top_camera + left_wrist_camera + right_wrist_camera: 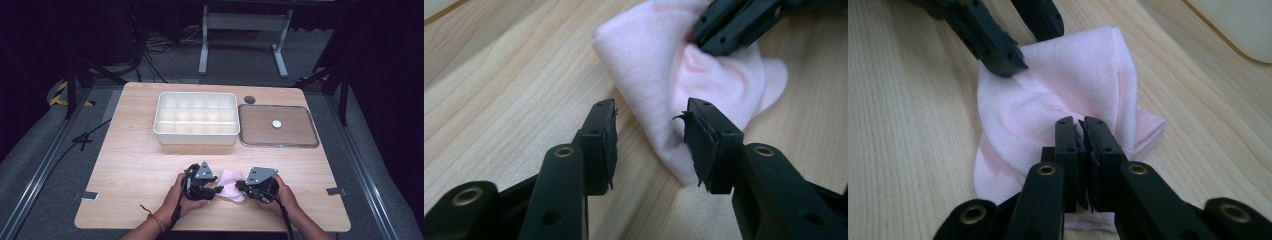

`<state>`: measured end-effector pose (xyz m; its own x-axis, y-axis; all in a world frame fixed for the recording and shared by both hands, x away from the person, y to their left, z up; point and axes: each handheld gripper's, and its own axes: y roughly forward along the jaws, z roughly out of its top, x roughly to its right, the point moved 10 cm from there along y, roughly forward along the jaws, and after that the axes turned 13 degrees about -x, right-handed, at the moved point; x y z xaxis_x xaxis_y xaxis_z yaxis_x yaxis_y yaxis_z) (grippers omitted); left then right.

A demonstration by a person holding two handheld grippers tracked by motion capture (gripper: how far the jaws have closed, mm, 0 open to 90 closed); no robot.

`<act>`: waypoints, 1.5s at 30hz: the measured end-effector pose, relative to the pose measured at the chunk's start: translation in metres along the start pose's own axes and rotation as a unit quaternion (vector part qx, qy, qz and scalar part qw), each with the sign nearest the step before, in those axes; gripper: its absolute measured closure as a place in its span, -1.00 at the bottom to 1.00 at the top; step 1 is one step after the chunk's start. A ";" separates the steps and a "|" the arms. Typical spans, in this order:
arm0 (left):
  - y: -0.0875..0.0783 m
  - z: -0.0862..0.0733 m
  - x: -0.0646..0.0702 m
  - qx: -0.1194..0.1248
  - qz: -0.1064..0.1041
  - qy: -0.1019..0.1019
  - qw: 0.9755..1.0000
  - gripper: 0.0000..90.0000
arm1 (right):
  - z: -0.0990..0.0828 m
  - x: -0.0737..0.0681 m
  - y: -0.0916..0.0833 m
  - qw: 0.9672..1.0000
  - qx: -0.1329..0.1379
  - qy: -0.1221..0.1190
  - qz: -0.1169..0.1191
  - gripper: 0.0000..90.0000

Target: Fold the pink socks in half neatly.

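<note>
A crumpled pale pink cloth (229,181) lies on the wooden table near its front edge, between the two grippers. My right gripper (1080,122) is shut on a raised fold of the cloth (1068,85), and the fabric puckers toward its tips. My left gripper (651,112) is open, its jaws standing either side of the cloth's near edge (659,75) just above the table. In the high view the left gripper (218,190) meets the cloth from the left and the right gripper (239,185) from the right, each held by a hand.
A white tray with several compartments (196,138) stands at the back middle. To its right lies a shallow brown tray (260,132) with a small white disc (276,123) on it. A dark round spot (249,99) is behind that tray.
</note>
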<state>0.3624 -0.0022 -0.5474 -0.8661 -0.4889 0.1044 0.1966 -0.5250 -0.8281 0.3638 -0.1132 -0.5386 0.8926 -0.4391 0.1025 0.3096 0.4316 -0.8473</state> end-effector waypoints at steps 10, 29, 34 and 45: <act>0.001 -0.001 -0.001 -0.001 -0.004 -0.005 1.000 0.28 | 0.002 -0.018 -0.005 1.000 -0.001 -0.026 0.008 0.85; -0.003 0.002 0.004 0.010 -0.060 -0.031 0.998 0.78 | 0.001 -0.015 0.001 0.999 0.002 -0.025 0.020 0.88; -0.010 0.007 0.005 0.024 -0.056 -0.027 0.998 0.85 | 0.002 -0.015 0.002 1.000 0.003 -0.022 0.013 0.88; -0.012 0.007 0.006 0.020 -0.049 -0.018 0.998 0.84 | 0.014 -0.003 -0.004 0.999 0.032 0.004 0.003 0.83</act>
<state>0.3584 -0.0034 -0.5330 -0.8647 -0.4587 0.2047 0.1302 -0.5983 -0.7906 0.3643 -0.1024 -0.5277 0.8920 -0.4423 0.0931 0.3249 0.4843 -0.8123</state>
